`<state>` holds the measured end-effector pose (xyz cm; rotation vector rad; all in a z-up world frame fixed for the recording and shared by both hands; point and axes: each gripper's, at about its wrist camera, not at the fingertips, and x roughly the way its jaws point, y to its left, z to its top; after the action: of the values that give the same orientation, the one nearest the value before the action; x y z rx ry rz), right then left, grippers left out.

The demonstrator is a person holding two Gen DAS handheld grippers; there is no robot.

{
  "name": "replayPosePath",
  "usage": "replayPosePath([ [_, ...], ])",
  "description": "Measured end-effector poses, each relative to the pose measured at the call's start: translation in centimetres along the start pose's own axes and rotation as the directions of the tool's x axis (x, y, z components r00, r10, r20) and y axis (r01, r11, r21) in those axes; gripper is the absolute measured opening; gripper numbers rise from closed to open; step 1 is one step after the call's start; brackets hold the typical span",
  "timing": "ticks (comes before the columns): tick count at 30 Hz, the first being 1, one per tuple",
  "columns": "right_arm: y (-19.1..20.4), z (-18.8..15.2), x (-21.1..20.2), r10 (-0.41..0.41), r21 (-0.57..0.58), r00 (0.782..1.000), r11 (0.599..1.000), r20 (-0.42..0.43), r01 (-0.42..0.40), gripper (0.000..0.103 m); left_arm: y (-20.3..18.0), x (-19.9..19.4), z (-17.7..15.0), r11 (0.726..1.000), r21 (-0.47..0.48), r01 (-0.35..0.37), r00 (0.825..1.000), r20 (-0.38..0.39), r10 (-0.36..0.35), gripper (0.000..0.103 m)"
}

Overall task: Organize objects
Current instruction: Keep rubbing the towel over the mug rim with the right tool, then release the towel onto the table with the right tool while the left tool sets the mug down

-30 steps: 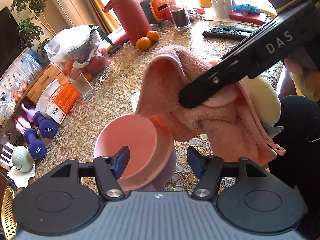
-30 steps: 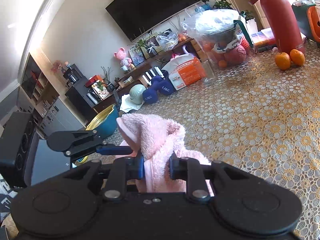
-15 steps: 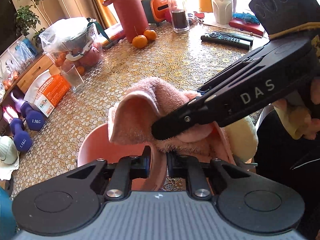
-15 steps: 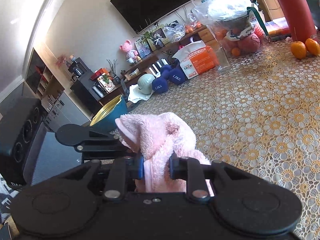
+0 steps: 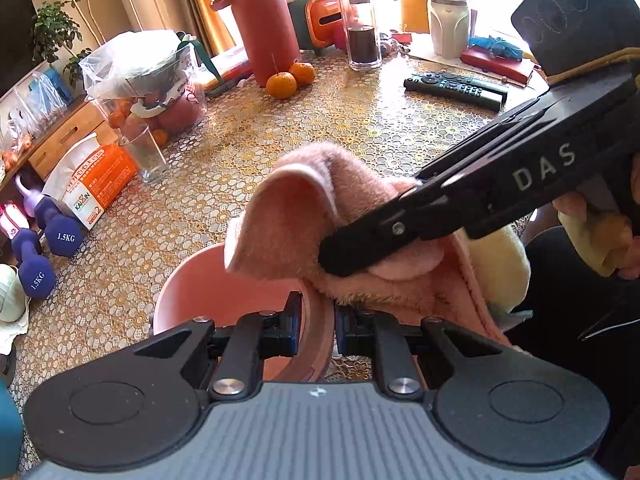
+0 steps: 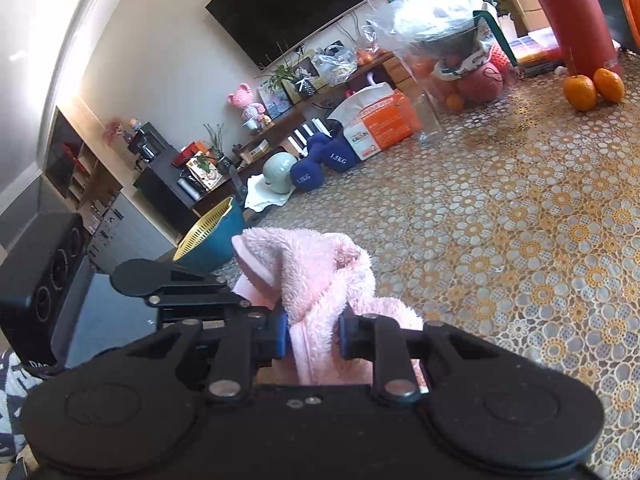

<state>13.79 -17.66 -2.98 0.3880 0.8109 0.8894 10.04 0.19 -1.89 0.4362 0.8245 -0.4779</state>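
Note:
A pink bowl [image 5: 208, 288] sits on the table's near edge. My left gripper [image 5: 316, 330] is shut on the bowl's right rim. A fluffy pink towel [image 5: 304, 208] hangs over the bowl's right side, held up from the right by my right gripper [image 5: 340, 256], which reaches in as a black arm. In the right wrist view my right gripper [image 6: 312, 338] is shut on the pink towel [image 6: 316, 268], and the left gripper's black body [image 6: 168, 284] lies just left of it.
The lace-covered table [image 5: 360, 128] holds a red flask [image 5: 264, 28], two oranges [image 5: 290, 78], a glass [image 5: 146, 154], a fruit bag [image 5: 144, 80], a remote [image 5: 454, 86], a tissue pack [image 5: 94, 184] and blue dumbbells [image 5: 48, 248]. A teal basket [image 6: 210, 236] stands beyond the table's edge.
My left gripper went from open around the bowl's rim to shut on it. The towel in my right gripper moved over the bowl's right side.

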Motion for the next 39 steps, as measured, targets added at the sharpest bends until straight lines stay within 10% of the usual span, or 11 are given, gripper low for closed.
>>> replayPosePath([
  [26, -5.4, 2.2, 1.3, -0.368, -0.045, 0.930, 0.929, -0.011, 0.367, 0.030, 0.9, 0.1, 0.7, 0.998, -0.063, -0.015, 1.000, 0.002, 0.015, 0.020],
  [39, -3.6, 2.3, -2.6, -0.377, -0.126, 0.925, 0.916, 0.053, 0.381, 0.069, 0.8, -2.8, 0.8, 0.974, -0.222, -0.037, 0.994, 0.096, 0.060, 0.059],
])
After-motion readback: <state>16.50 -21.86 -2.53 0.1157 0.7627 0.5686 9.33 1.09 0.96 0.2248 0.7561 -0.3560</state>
